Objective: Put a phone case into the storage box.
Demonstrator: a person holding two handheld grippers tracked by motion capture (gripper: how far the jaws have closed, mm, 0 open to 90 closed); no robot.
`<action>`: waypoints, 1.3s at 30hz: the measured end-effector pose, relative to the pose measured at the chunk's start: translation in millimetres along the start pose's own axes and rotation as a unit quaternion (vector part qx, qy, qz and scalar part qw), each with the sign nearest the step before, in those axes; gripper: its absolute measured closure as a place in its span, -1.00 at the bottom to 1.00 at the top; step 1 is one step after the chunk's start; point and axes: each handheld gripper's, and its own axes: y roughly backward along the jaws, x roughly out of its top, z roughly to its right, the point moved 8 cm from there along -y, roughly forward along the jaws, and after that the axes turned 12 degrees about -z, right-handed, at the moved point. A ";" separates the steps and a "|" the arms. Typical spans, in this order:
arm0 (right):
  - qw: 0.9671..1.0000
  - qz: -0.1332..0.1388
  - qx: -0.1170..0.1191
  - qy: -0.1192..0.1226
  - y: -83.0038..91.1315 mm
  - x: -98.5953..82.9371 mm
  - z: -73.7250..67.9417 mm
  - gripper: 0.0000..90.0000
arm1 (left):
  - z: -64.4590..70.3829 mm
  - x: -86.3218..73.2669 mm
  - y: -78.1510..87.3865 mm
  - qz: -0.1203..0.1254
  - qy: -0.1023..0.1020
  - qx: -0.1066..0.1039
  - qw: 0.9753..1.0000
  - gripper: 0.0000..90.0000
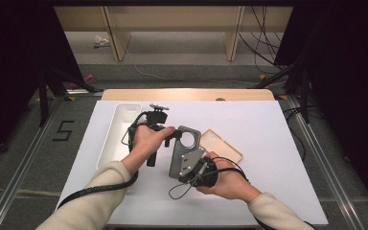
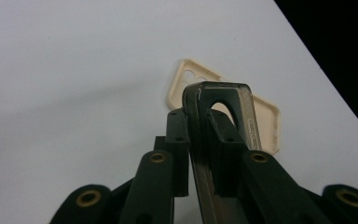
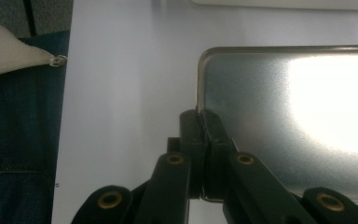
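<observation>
Claws, two, both clamp one grey phone case (image 1: 188, 143); one beige case (image 1: 222, 146), one white tray (image 1: 120, 134)

Grey phone case (image 3: 289, 116) — cut off by frame's right edge.

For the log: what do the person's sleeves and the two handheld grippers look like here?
Both forearms wear cream long sleeves. The left gripper and right gripper each have two black, flat-sided jaws on linkage arms with brass-coloured pivot rivets. A black ribbed cable trails from the left gripper, thin black looping cable from the right, which carries a grey three-cornered plate.
</observation>
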 end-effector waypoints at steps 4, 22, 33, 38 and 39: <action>1.000 -0.009 -0.002 -0.003 -4.9 -1.6 0.3 0.99 | 11.7 1.4 2.5 0.010 -0.023 -0.008 1.000 0.82; 0.998 0.026 -0.043 -0.049 -5.4 -6.7 18.1 0.00 | 11.9 15.4 24.3 0.095 -0.112 0.032 0.989 0.82; 0.987 0.086 -0.078 -0.114 7.0 -12.0 36.7 -0.46 | -7.9 22.7 44.5 0.153 -0.133 0.041 0.978 0.82; 0.979 0.116 -0.087 -0.145 11.5 -15.1 44.1 -0.51 | -15.0 24.6 55.1 0.175 -0.142 0.037 0.974 0.82; 0.977 0.120 -0.088 -0.154 12.3 -16.0 45.5 -0.51 | -16.6 25.0 57.8 0.180 -0.146 0.038 0.972 0.82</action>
